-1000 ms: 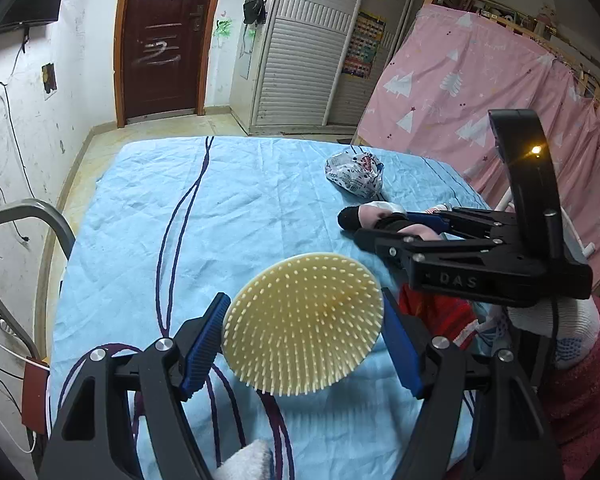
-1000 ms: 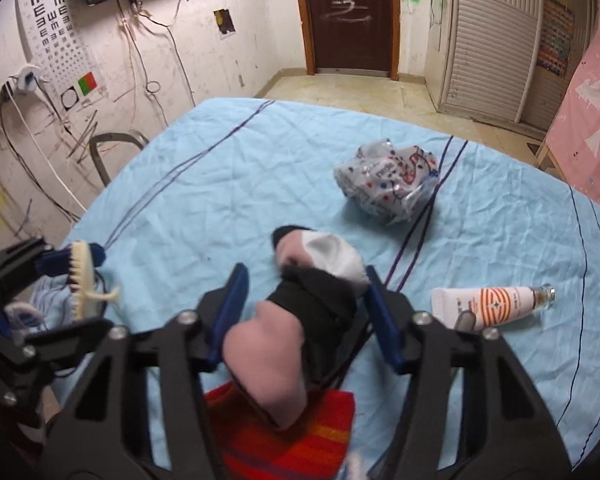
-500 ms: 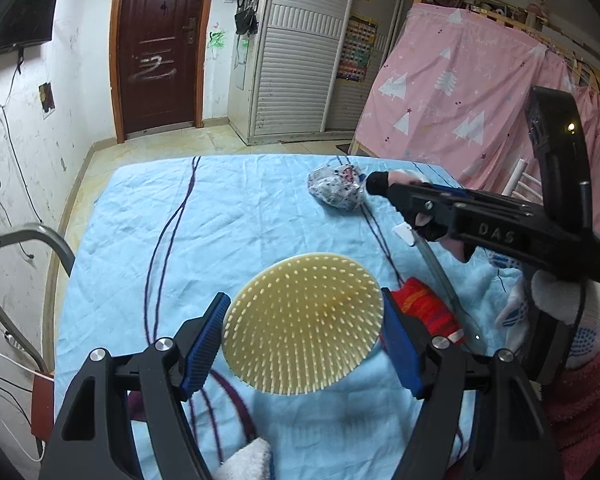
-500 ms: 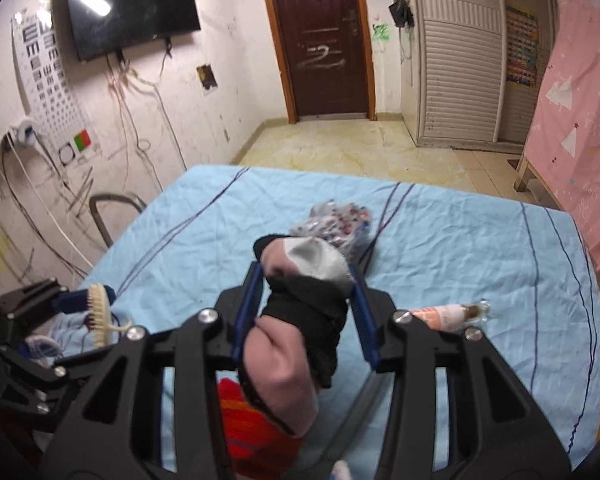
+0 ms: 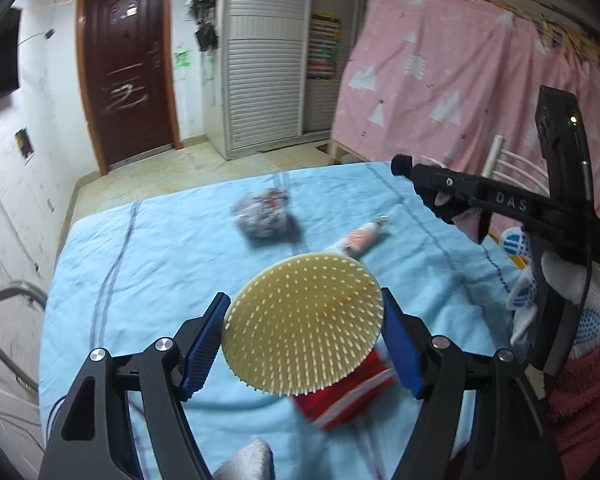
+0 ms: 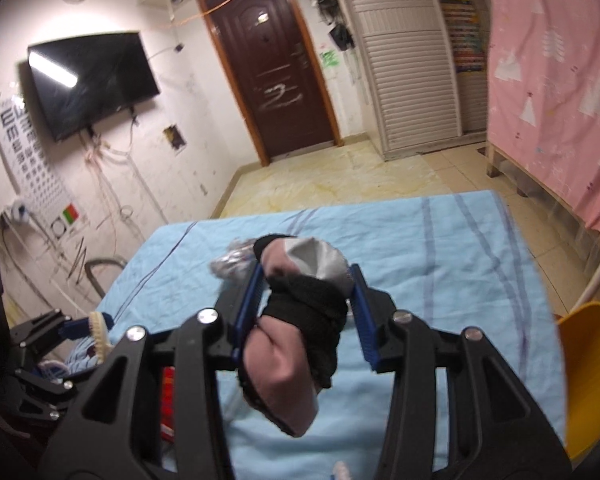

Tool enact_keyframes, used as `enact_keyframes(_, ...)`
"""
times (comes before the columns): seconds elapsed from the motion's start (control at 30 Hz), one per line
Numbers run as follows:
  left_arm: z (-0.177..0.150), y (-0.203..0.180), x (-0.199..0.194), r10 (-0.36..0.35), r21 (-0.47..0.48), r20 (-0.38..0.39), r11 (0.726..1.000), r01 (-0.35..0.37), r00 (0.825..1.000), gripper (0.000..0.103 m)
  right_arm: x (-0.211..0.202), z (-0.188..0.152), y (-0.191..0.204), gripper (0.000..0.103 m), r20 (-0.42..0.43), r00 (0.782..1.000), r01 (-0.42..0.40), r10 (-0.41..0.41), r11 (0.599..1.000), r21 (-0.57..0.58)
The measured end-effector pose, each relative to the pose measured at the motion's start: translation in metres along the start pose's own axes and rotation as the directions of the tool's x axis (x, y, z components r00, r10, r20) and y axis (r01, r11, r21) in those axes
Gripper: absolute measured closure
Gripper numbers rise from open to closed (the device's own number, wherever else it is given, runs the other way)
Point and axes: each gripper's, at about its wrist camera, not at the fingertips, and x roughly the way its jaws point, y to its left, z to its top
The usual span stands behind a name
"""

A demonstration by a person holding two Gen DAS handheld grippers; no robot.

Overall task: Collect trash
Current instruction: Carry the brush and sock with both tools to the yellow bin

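The blue sheet (image 5: 148, 248) over the table fills most of both views, its near edge cut off behind the gripper frames. A yellow bin (image 6: 588, 380) shows only partly at the right edge of the right wrist view. On the sheet, a crumpled printed bag (image 5: 264, 216) lies blurred toward the far end; in the right wrist view it is mostly hidden behind the sock. A red packet (image 5: 348, 392) is smeared and half covered by the brush. A tube (image 5: 358, 238) lies just beyond the brush, its near end hidden.

The left gripper (image 5: 304, 332) is clamped on a round cream bristle brush (image 5: 302, 320), held between both blue pads above the sheet. The right gripper (image 6: 306, 300) squeezes a bunched pink, black and grey sock (image 6: 296, 328), which droops below the jaws, raised clear of the sheet.
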Motion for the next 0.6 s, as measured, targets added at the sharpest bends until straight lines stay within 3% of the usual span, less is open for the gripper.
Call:
enact_keyframes(0.27,0.021,-0.064,0.016,-0.034,0.102,-0.003,0.994,0.034,0.999,0.038,-0.042,0.000,-0.071,0.062,0.081,0.994,0.071,-0.080,0.991,0.113)
enact_keyframes(0.6,0.039,-0.137,0.040,-0.073,0.213,-0.030,0.974,0.077,0.997,0.038,-0.082,-0.013,-0.152,0.061,0.114,0.975,0.164,-0.191,0.963,0.214)
